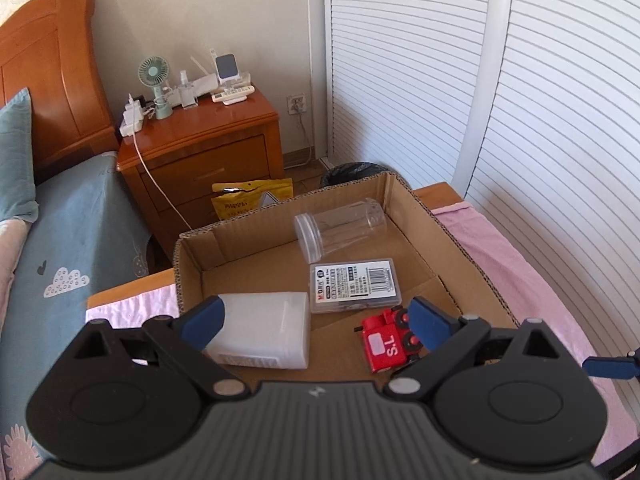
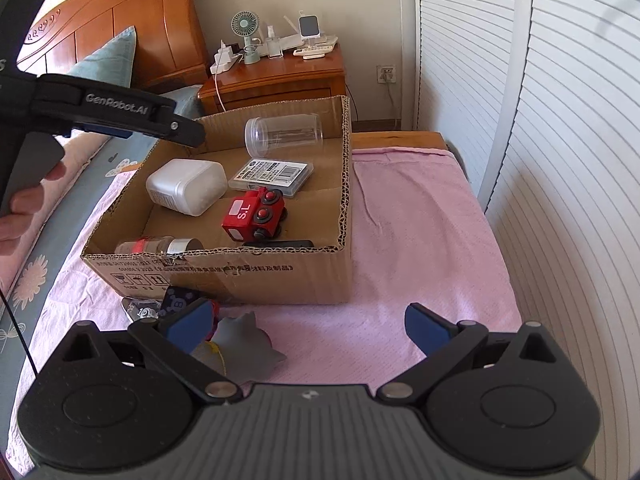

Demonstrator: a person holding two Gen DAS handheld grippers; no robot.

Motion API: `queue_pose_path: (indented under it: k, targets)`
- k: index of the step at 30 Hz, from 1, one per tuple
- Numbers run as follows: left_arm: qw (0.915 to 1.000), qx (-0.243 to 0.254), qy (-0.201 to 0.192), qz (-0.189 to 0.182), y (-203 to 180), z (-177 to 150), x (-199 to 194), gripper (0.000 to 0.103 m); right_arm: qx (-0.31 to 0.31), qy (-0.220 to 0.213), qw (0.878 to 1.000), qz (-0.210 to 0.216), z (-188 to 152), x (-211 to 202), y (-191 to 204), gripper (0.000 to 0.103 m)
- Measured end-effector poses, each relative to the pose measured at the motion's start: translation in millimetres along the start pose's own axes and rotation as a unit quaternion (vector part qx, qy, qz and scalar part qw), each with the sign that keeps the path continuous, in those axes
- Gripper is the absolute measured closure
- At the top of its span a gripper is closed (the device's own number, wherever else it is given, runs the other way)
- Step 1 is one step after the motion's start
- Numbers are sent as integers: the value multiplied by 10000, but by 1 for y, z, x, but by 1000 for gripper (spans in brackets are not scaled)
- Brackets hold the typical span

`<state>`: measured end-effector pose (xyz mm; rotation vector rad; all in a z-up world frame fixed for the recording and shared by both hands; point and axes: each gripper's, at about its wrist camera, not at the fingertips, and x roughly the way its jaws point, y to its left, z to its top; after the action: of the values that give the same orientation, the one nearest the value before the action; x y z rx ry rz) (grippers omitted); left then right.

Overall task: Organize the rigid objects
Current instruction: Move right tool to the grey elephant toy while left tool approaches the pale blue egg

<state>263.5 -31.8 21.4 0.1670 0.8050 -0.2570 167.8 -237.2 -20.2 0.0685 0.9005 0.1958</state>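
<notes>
A cardboard box [image 2: 248, 280] [image 1: 460, 240] stands on a pink cloth. In it lie a clear plastic jar [image 2: 284, 132] [image 1: 340, 226], a white container [image 2: 186, 192] [image 1: 264, 330], a flat clear case [image 2: 272, 174] [image 1: 354, 286], a red toy train [image 2: 254, 218] [image 1: 390, 340], a small metal-capped bottle [image 2: 160, 246] and a dark flat item [image 2: 278, 244]. My left gripper [image 1: 316, 320] is open and empty above the box's near side; it shows in the right wrist view [image 2: 120, 120]. My right gripper [image 2: 308, 326] is open and empty over the cloth in front of the box. A grey soft toy [image 2: 244, 340] and small items [image 2: 176, 304] lie by its left finger.
The pink cloth [image 2: 420, 240] covers a low table beside a bed [image 1: 60, 240]. A wooden nightstand [image 1: 208, 140] with a fan and chargers stands behind. A yellow bag [image 1: 248, 198] and a black bin [image 1: 352, 172] sit on the floor. White louvred doors [image 2: 560, 160] run along the right.
</notes>
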Motion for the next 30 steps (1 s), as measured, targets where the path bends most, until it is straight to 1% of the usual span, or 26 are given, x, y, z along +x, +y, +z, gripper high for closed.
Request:
queue_pose_path:
  k: [4,8,10,12,15,18,22,25,27,30]
  targets:
    - [9999,-47,-81,49,8,-25,-26,5,83,-77,9999,22,-7,-3,4,0]
    - [9997,-173,-7,184,14,-55,-42,4,144,-39,9999,58,-15,-1,10,0]
    - [9991,-252,48,343,16,-72,-47,4,177,-20,9998,26,-20,0,14,0]
    - [9982,-270,80,526,16,-89,-52,4,252,8,9996,84,-25,2,17,0]
    - [9955,-227,-59,917,13,-116,-57,4,327,19,9994,115,-33,7,24,0]
    - [9935,-201,-74,1115,8,-139,-58,4,323,40,9994,101,-38,13,32,0]
    - [9936,-431,43,1047,10,-158,-56,4,241,135,9995,121,-41,23,46,0]
    - [9935,-345,154,1078,8,-163,-54,4,122,189,9997,11,-41,32,55,0]
    - [9933,-324,157,1101,8,-165,-54,4,61,211,9997,-60,-42,36,58,0]
    - [9941,-377,135,1006,7,-165,-55,4,43,213,9996,-180,-42,39,57,0]
